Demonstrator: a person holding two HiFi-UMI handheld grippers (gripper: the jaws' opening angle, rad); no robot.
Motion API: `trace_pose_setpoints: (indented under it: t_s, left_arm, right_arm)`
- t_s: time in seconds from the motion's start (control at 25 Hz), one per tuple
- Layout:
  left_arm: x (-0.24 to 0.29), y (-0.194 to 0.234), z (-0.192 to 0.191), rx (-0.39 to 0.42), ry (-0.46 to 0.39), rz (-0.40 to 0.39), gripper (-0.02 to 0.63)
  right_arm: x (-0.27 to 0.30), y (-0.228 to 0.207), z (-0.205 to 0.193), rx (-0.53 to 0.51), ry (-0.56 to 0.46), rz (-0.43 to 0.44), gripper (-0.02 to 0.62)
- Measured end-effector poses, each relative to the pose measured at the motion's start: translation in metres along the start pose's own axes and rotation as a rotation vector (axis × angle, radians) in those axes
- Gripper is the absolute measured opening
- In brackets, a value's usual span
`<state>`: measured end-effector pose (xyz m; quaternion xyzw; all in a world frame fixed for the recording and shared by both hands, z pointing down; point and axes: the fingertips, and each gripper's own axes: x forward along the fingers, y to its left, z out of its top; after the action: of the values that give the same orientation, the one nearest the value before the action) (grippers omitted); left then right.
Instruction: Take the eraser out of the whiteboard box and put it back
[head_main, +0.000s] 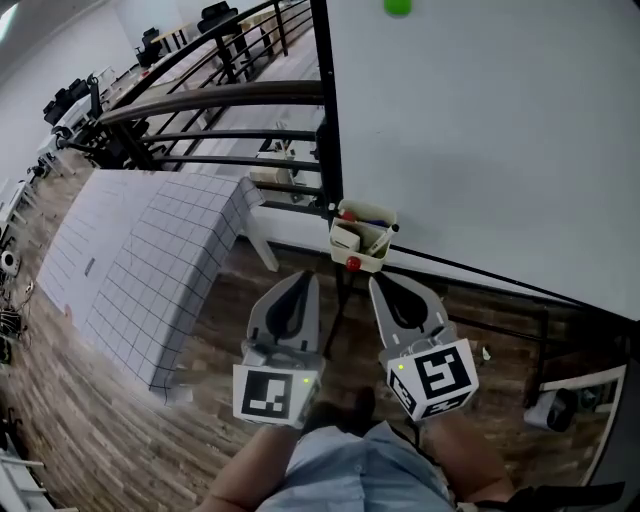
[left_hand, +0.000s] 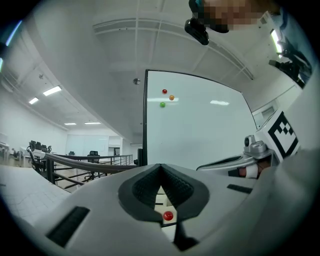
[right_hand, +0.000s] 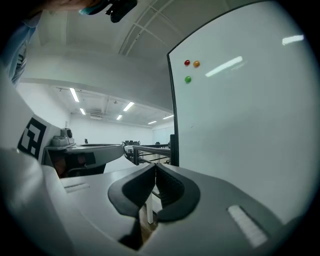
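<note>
Whiteboard (head_main: 480, 130) carries the cream whiteboard box (head_main: 372, 260) at its lower-left corner, white eraser (head_main: 345, 238) sitting inside it, green magnet (head_main: 397, 6) stuck near the top edge; wood-plank floor (head_main: 200, 390) below bears a white gridded cover (head_main: 150, 270).

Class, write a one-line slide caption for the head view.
Shut and empty, the left gripper and right gripper face the whiteboard box at the whiteboard corner.
</note>
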<state>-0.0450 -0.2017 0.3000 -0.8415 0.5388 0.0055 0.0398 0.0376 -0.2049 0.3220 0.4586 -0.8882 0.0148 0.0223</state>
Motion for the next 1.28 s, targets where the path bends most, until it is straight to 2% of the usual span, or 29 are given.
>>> trace_pose_setpoints:
  t_s: [0.28, 0.76, 1.08, 1.28]
  left_arm:
    - [0.038, 0.028, -0.018, -0.031, 0.026, 0.027, -0.002]
    - [0.093, 0.08, -0.051, -0.065, 0.074, 0.01, -0.002]
    - [0.112, 0.09, -0.061, -0.074, 0.088, -0.013, -0.002]
    - [0.119, 0.092, -0.064, -0.086, 0.091, -0.022, -0.002]
  right_arm:
    - [0.045, -0.02, -0.016, 0.006, 0.048, 0.03, 0.026]
    - [0.116, -0.036, -0.06, -0.015, 0.184, 0.033, 0.16]
    - [0.136, -0.038, -0.083, -0.025, 0.285, 0.038, 0.178]
    - [0.139, -0.036, -0.09, -0.079, 0.352, 0.021, 0.176]
